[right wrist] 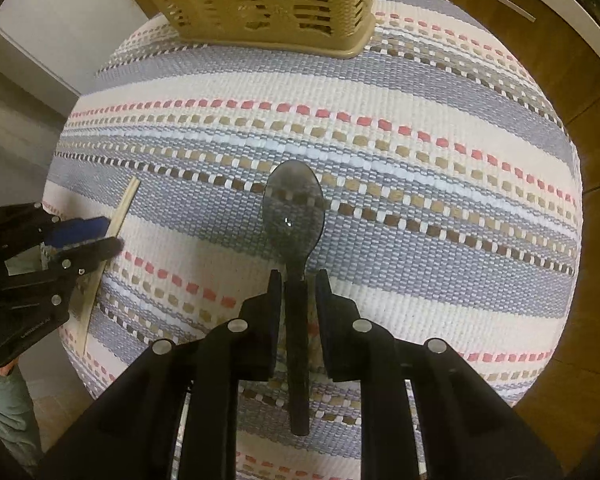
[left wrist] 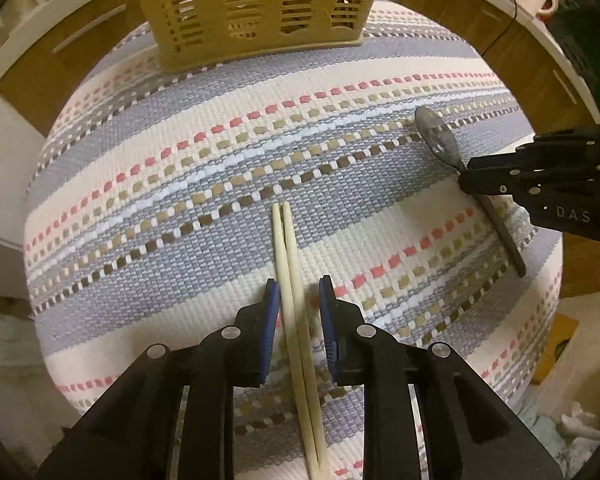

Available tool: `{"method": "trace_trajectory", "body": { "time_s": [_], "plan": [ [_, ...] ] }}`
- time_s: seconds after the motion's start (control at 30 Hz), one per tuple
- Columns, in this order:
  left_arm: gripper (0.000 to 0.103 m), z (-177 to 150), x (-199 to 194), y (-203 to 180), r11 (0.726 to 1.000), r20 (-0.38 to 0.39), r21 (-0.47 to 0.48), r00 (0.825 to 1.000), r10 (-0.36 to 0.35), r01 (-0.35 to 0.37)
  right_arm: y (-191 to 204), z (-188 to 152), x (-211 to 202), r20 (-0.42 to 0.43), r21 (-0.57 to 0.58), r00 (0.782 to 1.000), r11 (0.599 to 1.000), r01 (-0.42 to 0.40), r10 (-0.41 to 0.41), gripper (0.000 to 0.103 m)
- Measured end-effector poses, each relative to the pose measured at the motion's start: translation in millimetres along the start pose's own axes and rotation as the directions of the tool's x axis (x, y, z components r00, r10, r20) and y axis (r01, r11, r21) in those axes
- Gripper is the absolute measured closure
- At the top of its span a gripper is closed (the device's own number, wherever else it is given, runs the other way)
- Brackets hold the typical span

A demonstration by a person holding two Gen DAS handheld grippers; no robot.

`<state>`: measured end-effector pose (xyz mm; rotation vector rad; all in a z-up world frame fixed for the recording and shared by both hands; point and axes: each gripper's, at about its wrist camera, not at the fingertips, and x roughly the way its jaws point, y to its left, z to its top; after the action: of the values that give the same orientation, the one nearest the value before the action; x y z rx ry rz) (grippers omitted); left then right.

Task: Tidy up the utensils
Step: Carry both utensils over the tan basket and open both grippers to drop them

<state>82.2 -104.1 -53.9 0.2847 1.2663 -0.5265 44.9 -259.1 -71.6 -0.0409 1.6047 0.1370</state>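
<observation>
— Looking at the left gripper (left wrist: 299, 294) first: what is sitting between its blue pads?
— A pair of pale wooden chopsticks (left wrist: 290, 280), lying side by side on the striped woven mat (left wrist: 180, 200). They are running straight up the middle of the gap, tips pointing toward the basket. The jaws are standing slightly apart, with a sliver of mat showing on each side of the sticks, so nothing is being squeezed.
— And the right gripper (right wrist: 299, 280)?
— It is pointing down over a dark, glossy spoon (right wrist: 294, 216), whose handle is passing between the pads. The oval bowl is lying beyond the fingertips, reflecting a small spot of light. A narrow gap is showing on each side of the handle, so those jaws are also standing loose around it.
— Where is the basket?
— A tan slotted plastic basket (left wrist: 256, 8) is standing at the mat's far edge, well apart from both utensils. The mat is covering a wooden table (right wrist: 560, 360).
</observation>
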Motion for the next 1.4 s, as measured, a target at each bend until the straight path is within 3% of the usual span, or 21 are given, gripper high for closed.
{"method": "trace_trajectory", "body": {
  "time_s": [0.1, 0.13, 0.2, 0.3, 0.47, 0.53, 0.6, 0.67, 0.77, 1.0, 1.13, 1.2, 1.27, 1.4],
  "plan": [
    [0.084, 8, 6, -14, 0.998, -0.006, 0.038, 0.998, 0.059, -0.059, 12, 1, 2, -0.008, -0.039, 0.999, 0.998, 0.048, -0.049, 0.088],
    [0.092, 9, 7, -18, 0.995, 0.001, 0.046, 0.996, 0.087, -0.087, 15, 0, 2, -0.004, -0.052, 0.998, 0.997, 0.06, -0.06, 0.088],
    [0.093, 9, 8, -24, 0.991, 0.036, 0.044, 0.991, 0.127, -0.128, 22, -2, 3, 0.012, -0.08, 0.997, 0.994, 0.076, -0.075, 0.093],
    [0.094, 5, 8, -40, 0.978, 0.101, 0.066, 0.976, 0.193, -0.2, 29, -8, -1, 0.055, -0.112, 0.996, 0.991, 0.078, -0.072, 0.093],
    [0.094, 10, -22, -45, 0.988, 0.231, 0.038, 0.963, 0.138, -0.15, 33, -16, -37, 0.186, -0.129, 0.982, 0.99, 0.065, -0.04, 0.093],
    [0.094, 15, -48, -41, 0.992, 0.315, 0.014, 0.942, 0.115, -0.125, 33, -17, -60, 0.249, -0.137, 0.968, 0.989, 0.054, -0.019, 0.093],
    [0.094, 15, -73, -35, 0.994, 0.404, -0.021, 0.909, 0.105, -0.106, 35, -16, -87, 0.325, -0.15, 0.946, 0.988, 0.04, 0.011, 0.093],
    [0.094, 16, -101, -28, 0.996, 0.497, -0.05, 0.863, 0.094, -0.08, 34, -15, -115, 0.397, -0.158, 0.917, 0.987, 0.036, 0.03, 0.093],
    [0.094, 22, -148, -22, 0.996, 0.651, -0.082, 0.755, 0.076, -0.03, 36, -8, -154, 0.519, -0.167, 0.853, 0.985, 0.042, 0.052, 0.093],
    [0.094, 34, -220, -16, 0.992, 0.852, -0.129, 0.512, 0.105, 0.012, 38, 25, -210, 0.714, -0.128, 0.694, 0.992, 0.002, 0.091, 0.093],
    [0.094, 52, -242, -17, 0.99, 0.894, -0.136, 0.434, 0.109, 0.033, 39, 52, -222, 0.779, -0.117, 0.615, 0.992, -0.05, 0.123, 0.093],
    [0.094, 63, -247, -7, 0.989, 0.906, -0.139, 0.409, 0.11, 0.042, 37, 65, -224, 0.819, -0.113, 0.558, 0.991, -0.072, 0.134, 0.093],
    [0.094, 75, -246, 2, 0.988, 0.919, -0.148, 0.375, 0.121, 0.045, 36, 76, -221, 0.85, -0.094, 0.514, 0.993, -0.073, 0.118, 0.093],
    [0.094, 94, -235, 25, 0.99, 0.936, -0.119, 0.34, 0.086, 0.078, 42, 91, -209, 0.901, -0.074, 0.427, 0.997, -0.024, 0.077, 0.093]
  ]
}}
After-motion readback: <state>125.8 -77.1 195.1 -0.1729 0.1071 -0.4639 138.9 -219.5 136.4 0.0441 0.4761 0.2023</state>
